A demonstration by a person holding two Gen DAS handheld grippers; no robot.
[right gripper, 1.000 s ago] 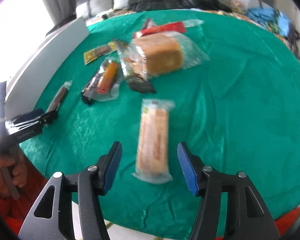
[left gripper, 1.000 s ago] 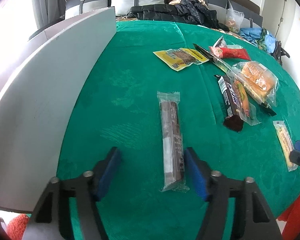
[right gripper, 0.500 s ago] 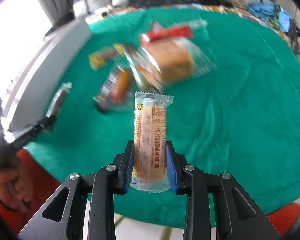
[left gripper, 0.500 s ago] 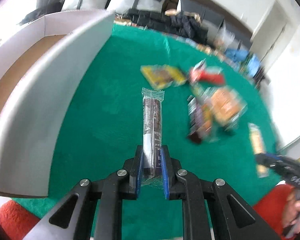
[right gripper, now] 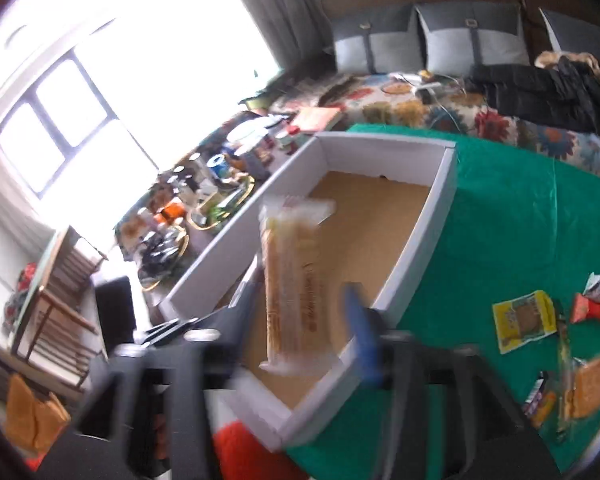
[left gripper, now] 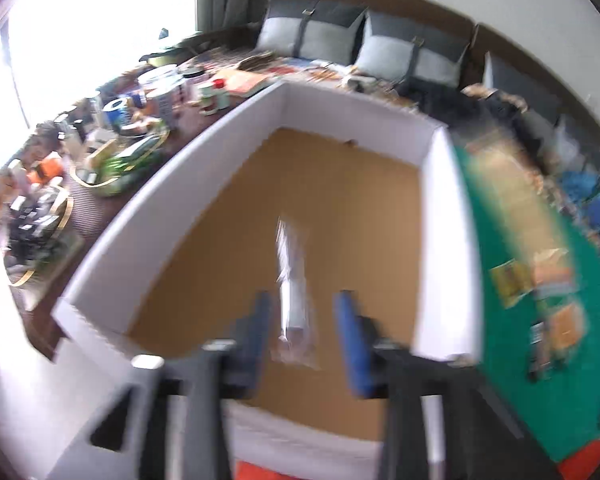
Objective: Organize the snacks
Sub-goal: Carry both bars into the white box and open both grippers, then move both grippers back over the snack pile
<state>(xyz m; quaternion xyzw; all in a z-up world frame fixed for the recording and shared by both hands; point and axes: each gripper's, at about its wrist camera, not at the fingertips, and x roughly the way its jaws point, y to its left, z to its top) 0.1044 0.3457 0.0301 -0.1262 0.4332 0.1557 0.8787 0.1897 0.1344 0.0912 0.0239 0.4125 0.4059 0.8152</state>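
Both grippers tip down over the white box, jaws parted, a snack bar loose between each pair.

The left gripper angles steeply down over the brown floor of the white box; its jaws have just been opening and now stand spread, with the clear-wrapped dark bar between the blue pads but touching neither, blurred, above or on the box floor, I cannot tell which. The right gripper slants down over the near end of the same box; its jaws have likewise just been opening and are apart, the tan wafer bar upright between them, close to the left pad, contact unclear through the blur. The remaining snacks lie on the green cloth to the right of the box.
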